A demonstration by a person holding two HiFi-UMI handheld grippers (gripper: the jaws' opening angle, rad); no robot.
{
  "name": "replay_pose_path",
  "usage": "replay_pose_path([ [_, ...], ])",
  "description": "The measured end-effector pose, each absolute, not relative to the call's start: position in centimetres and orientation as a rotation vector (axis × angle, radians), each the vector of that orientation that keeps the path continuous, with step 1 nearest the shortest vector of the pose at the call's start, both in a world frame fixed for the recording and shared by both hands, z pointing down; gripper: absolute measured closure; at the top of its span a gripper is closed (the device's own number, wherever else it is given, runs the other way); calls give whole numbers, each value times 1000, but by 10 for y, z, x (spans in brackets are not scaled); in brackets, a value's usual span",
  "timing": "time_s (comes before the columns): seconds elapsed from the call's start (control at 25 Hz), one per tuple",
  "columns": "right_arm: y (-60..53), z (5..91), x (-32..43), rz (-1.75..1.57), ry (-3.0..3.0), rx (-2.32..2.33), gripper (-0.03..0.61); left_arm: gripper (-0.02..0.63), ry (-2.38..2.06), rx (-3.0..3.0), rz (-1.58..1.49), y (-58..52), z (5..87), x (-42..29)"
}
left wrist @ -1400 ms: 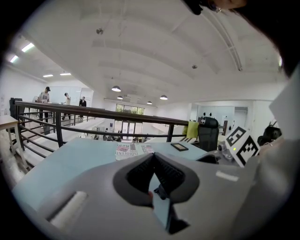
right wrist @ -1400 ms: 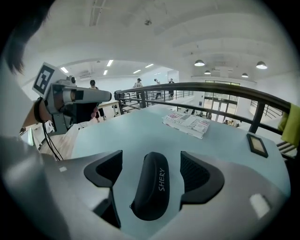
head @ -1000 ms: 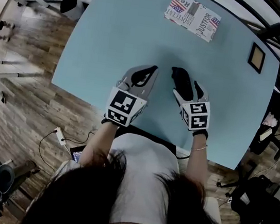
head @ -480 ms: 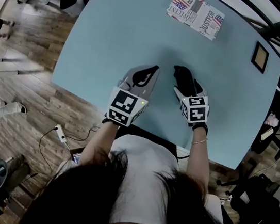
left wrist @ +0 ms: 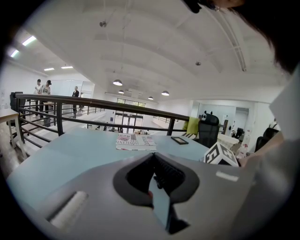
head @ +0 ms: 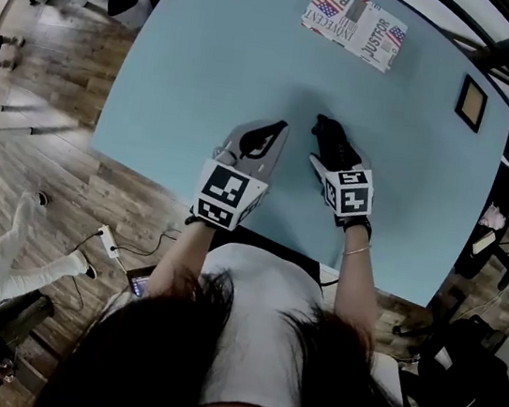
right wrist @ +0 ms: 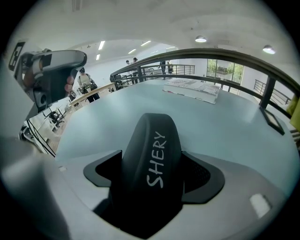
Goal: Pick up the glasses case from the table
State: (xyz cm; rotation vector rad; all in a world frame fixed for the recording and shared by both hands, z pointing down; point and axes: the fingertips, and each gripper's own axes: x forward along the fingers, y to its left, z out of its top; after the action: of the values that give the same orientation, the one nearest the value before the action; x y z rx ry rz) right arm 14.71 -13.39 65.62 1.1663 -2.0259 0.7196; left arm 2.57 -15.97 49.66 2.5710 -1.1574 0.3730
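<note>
1. Looking down in the head view: right tongs [head: 332,146] are clamped on the black glasses case [head: 327,131], which juts out ahead of the jaws over the blue table [head: 210,58]. Left tongs [head: 273,130] sit just beside them, on their left, not touching the case. A folded newspaper [head: 355,19] lies well ahead of both tongs. A small frame [head: 469,104] lies ahead and off to the right.
2. Left gripper view: jaws together, only a sliver of table showing between them, nothing held. Newspaper straight ahead, well apart.
3. Right gripper view: the case fills the gap between the jaws, gripped across its narrow width, rounded top up, lettered "SHERY". Cannot tell whether it is clear of the table.
4. Handling, as a judgement: hard shell, light and stiff, unlikely to crush. The smooth curved skin could slip or pivot, since much of it overhangs the jaws. A hold across the middle of the long sides would likely sit steadier.
</note>
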Motion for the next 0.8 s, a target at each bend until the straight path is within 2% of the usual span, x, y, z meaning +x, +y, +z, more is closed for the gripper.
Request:
replay_pose_path([
  [0.8,-136,658,151,701,-1997,1260,210,557,-1165,2564,370,-155,497,23],
])
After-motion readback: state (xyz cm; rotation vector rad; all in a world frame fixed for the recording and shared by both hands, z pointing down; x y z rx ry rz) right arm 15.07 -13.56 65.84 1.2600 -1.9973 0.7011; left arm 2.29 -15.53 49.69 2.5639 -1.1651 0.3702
